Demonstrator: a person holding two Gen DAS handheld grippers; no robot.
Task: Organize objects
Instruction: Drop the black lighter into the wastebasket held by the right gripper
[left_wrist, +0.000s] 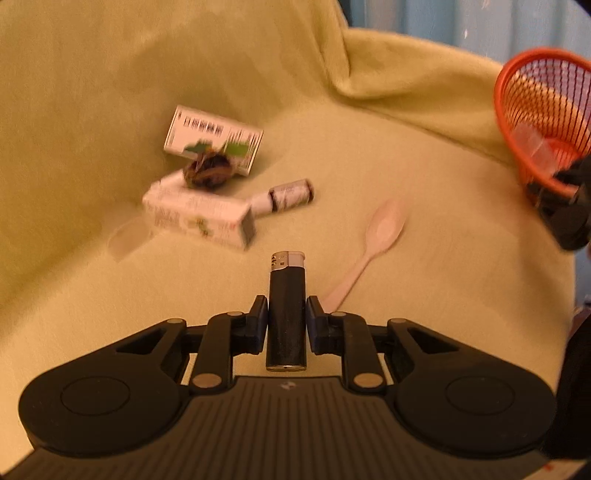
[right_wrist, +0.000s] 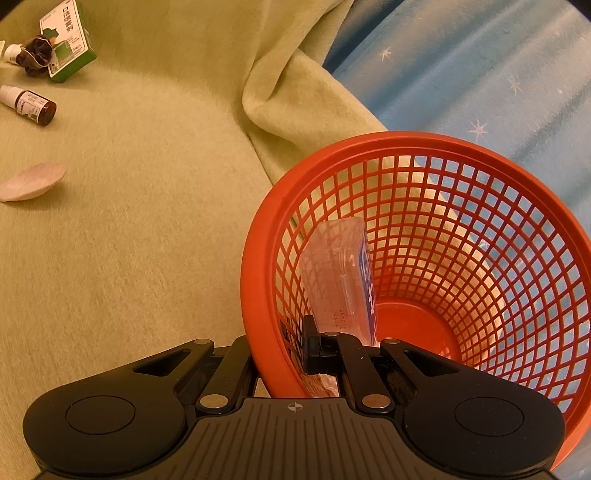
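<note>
Now lighter (left_wrist: 286, 314) upright btwn left gripper (left_wrist: 286, 306) pads.

A soft, matt yellow-green plush cloth (right_wrist: 147, 258) lies under a glossy red plastic mesh basket (right_wrist: 461, 206) and a smooth black lighter with a shiny metal top (left_wrist: 286, 317).

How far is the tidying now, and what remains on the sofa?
Done: one clear plastic packet is inside the orange basket. In hand: the left gripper grips a black lighter; the right gripper clamps the basket's rim. Left on the green cover: a pale spoon, a small brown bottle, two cartons and a dark scrunchie.
</note>
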